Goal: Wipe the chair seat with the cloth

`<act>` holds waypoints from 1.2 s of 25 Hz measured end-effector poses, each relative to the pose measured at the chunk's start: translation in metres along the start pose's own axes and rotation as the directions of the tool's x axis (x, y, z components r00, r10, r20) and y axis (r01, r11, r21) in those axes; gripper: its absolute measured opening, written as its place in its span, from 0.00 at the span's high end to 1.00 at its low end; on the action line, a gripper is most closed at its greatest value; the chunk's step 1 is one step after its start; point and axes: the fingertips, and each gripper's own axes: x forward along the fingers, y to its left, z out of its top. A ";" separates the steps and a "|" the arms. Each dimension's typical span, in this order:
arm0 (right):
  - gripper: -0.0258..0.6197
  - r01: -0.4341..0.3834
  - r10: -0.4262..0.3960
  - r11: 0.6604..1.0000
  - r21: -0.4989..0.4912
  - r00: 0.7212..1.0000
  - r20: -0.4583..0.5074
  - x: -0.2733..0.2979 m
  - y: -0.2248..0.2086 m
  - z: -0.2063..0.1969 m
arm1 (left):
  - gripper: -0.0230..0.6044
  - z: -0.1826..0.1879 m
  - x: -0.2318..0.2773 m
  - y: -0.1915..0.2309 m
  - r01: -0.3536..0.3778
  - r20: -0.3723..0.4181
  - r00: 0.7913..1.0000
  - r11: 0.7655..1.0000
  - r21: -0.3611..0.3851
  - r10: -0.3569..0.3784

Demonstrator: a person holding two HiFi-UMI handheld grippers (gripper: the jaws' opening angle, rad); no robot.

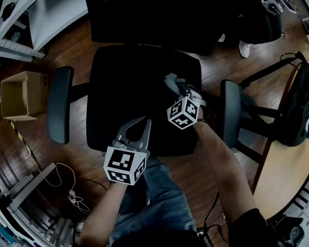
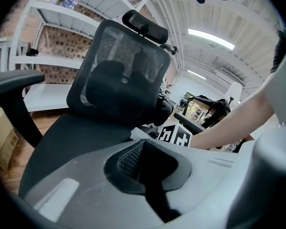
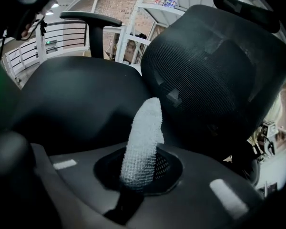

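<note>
Wiping under way, apparently. The right gripper pinched the cloth over the seat's right half. The left gripper was closed, empty, near the front edge. Next, probably: press down and sweep across.

The right gripper has its jaws pinched together on a white, nubbly cloth that sticks up out of them. Beyond it the black chair seat spreads left, the mesh backrest rises at right, and an armrest stands before far white shelving.
</note>
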 end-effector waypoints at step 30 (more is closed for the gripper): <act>0.94 -0.110 0.103 0.990 0.087 0.991 0.080 -0.147 0.224 -0.050 | 0.96 -0.062 -0.076 -0.084 0.083 0.005 0.997 0.994 0.069 -0.083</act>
